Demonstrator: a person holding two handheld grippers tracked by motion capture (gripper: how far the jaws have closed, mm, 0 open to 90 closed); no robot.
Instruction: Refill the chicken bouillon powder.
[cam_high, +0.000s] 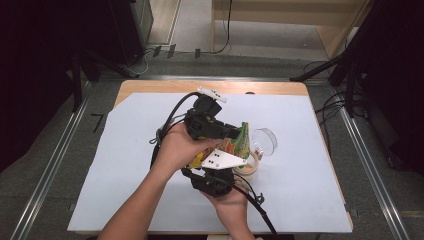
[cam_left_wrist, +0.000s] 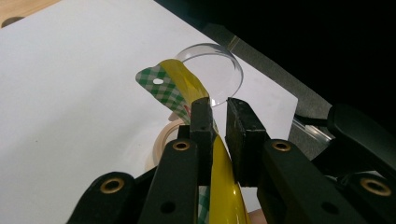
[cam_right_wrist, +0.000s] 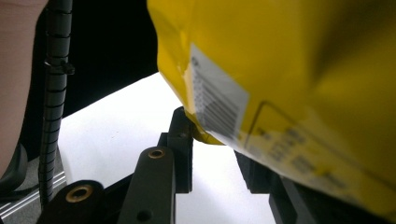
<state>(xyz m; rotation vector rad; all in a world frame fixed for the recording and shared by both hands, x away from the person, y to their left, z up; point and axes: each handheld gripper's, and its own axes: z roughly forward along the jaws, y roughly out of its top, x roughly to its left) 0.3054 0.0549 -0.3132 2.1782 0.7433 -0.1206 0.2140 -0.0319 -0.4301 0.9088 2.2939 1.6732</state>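
Showing on the white table sheet (cam_high: 125, 165): one yellow snack bag (cam_high: 235, 145); one tape roll (cam_high: 248, 167); one clear round lid (cam_high: 264, 141). Working over them: two handheld grippers, left gripper (cam_high: 232, 132), right gripper (cam_high: 227, 175).

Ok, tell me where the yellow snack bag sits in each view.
High view: yellow snack bag at centre, between both hands.
Left gripper view: its edge runs up between the black jaws, checked top above them.
Right gripper view: it covers the upper right, barcode showing.
Shared landmark: the white table sheet.
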